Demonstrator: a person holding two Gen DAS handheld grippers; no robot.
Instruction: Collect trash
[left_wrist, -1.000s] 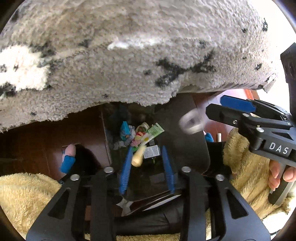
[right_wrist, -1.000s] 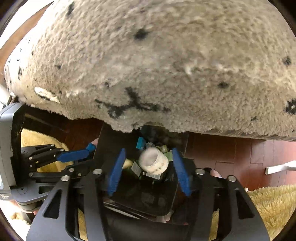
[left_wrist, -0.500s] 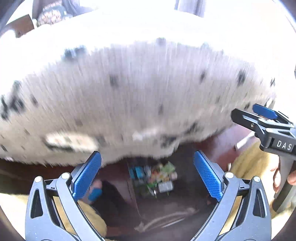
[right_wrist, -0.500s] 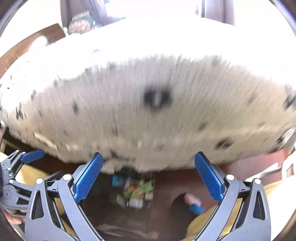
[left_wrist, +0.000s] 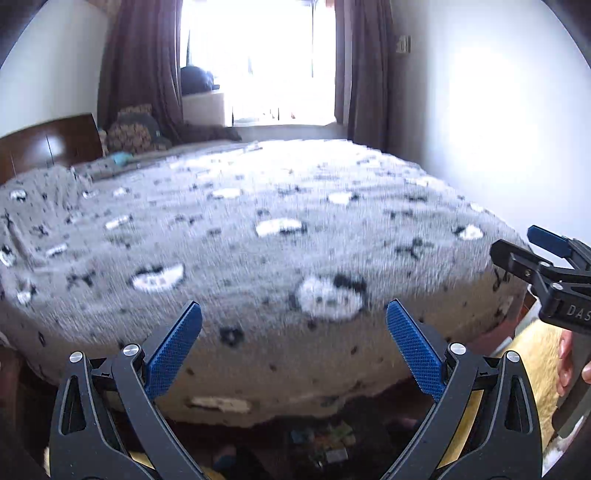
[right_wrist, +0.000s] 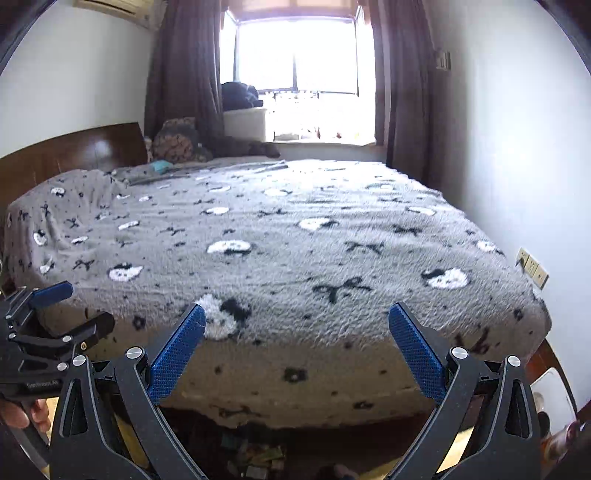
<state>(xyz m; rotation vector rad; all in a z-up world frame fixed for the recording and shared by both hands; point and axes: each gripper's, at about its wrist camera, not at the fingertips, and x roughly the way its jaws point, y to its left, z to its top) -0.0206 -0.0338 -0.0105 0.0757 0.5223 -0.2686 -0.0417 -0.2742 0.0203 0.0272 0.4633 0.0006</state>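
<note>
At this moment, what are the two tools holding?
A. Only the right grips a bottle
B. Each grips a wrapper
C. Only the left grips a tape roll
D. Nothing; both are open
D: the left tool and right tool both stand wide open over the bed, nothing between their blue pads.

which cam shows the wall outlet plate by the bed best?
Right wrist. The outlet plate sits sharp on the right wall beside the bed. In the left wrist view, that stretch of wall is washed out by glare and the plate can't be seen.
</note>
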